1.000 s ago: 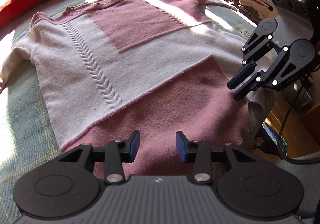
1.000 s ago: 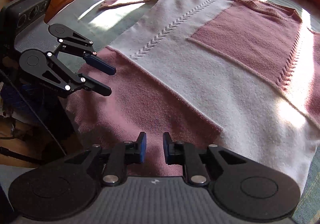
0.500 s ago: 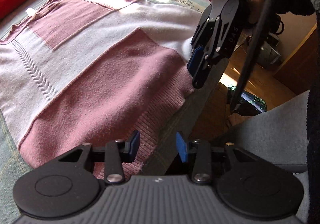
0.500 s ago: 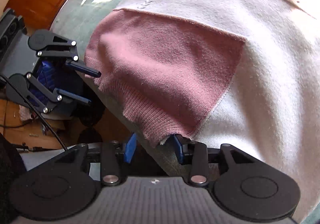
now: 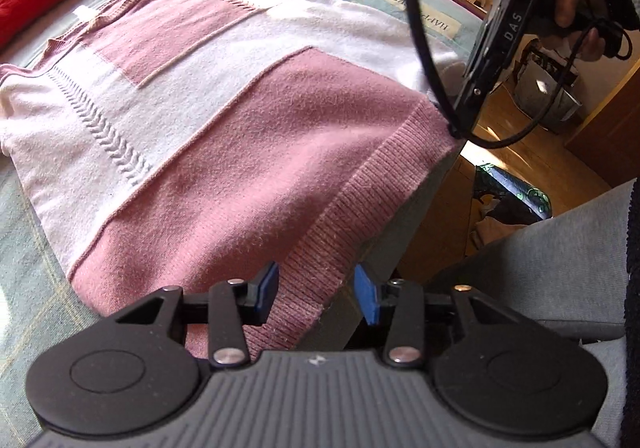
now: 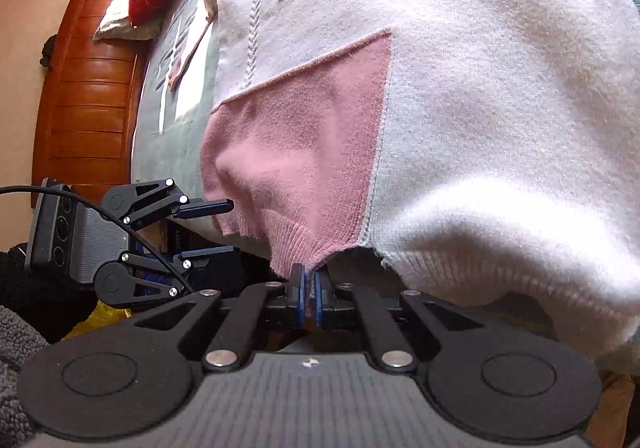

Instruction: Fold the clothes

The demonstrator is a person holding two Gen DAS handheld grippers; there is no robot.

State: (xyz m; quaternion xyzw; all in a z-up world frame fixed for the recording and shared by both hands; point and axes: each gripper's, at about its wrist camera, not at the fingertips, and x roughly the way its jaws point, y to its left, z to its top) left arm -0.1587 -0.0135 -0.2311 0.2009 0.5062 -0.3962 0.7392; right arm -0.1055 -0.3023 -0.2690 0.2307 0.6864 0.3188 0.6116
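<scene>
I see the pink-and-white sweater [image 5: 248, 120] spread flat on the bed [image 5: 24, 208], hem hanging over the edge toward 6 o'clock. My right gripper [image 6: 308, 298] is pinching the ribbed pink hem; my left gripper [image 5: 316, 294] is spread wide, straddling the hem's ribbing.

The side of the right gripper [image 5: 460, 130], seen from the left wrist camera, carries the white letters "DAS" running lengthwise along its black body. A pale label [image 5: 440, 23] on the bedspread [image 5: 24, 248], just past the far edge of the sweater [image 5: 224, 152], shows upside-down print that starts "HAPP"; the rest of that word is cut off. A second line above it ends in "ERY", the remainder too blurred to read.
</scene>
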